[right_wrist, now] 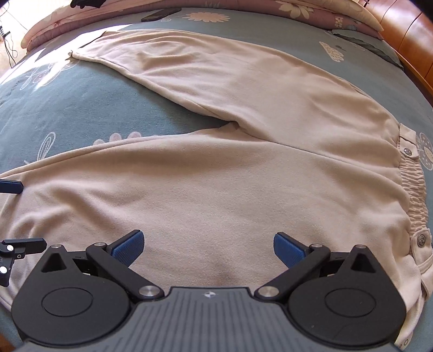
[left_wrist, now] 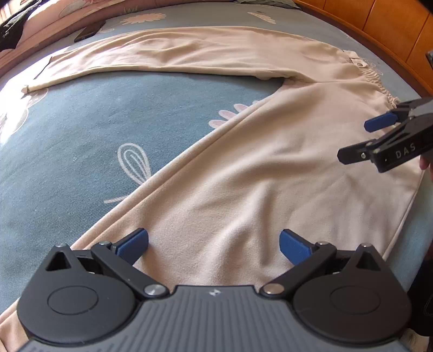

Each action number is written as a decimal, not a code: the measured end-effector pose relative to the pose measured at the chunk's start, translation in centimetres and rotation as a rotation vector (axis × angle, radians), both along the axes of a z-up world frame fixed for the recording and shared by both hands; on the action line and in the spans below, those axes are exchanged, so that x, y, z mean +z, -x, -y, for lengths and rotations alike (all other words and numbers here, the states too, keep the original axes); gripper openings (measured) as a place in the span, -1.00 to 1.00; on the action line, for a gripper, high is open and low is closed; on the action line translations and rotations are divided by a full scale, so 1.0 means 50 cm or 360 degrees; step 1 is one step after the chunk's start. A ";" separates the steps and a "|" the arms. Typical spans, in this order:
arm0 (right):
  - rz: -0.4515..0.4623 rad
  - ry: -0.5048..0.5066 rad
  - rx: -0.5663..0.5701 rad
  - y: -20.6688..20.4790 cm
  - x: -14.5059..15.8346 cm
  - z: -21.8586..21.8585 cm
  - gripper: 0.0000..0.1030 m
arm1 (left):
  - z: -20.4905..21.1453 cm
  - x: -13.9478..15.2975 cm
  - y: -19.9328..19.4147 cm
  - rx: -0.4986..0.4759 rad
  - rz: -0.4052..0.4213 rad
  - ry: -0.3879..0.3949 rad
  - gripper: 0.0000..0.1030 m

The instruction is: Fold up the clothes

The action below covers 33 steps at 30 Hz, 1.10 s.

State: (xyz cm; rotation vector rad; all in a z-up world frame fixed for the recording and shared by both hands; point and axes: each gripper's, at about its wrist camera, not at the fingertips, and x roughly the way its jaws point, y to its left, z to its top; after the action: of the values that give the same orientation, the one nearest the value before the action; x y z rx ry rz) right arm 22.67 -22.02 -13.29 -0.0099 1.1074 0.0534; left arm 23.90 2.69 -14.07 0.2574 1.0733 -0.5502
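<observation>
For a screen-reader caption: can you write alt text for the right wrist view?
Cream trousers lie spread on a blue patterned bedsheet, legs splayed apart, elastic waistband at right. The right tool hovers open over the near leg; the left tool's fingers show at the left edge.

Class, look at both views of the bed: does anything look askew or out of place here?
The trousers lie with legs splayed in a V, not aligned. A dark phone-like object sits on the bedsheet beyond them. Both grippers, left and right, are open.

sunlit blue floral bedsheet (left_wrist: 81, 140), orange wooden headboard (left_wrist: 392, 24).
</observation>
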 end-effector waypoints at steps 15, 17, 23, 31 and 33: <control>-0.0060 0.0005 0.0016 0.014 -0.031 -0.017 1.00 | 0.191 0.083 -0.425 -0.0255 0.0366 0.0151 0.99; -0.0045 0.0008 0.0014 0.017 -0.032 -0.019 1.00 | 0.222 0.065 -0.475 -0.0262 0.0355 0.0134 0.99; -0.0045 0.0003 0.0017 0.014 -0.033 -0.018 1.00 | 0.285 0.007 -0.515 -0.0299 0.0206 0.0205 0.99; -0.0026 0.0002 0.0012 0.011 -0.035 -0.020 1.00 | 0.280 -0.039 -0.557 -0.0192 0.0141 0.0171 0.99; -0.0034 -0.0005 0.0021 0.010 -0.033 -0.017 1.00 | 0.259 -0.016 -0.565 -0.0152 0.0150 0.0229 0.99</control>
State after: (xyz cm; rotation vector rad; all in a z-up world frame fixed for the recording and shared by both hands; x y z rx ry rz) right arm 22.17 -21.15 -14.96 -0.0140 1.1288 0.0671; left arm 52.15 -10.24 -14.88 0.2071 0.9289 -0.6915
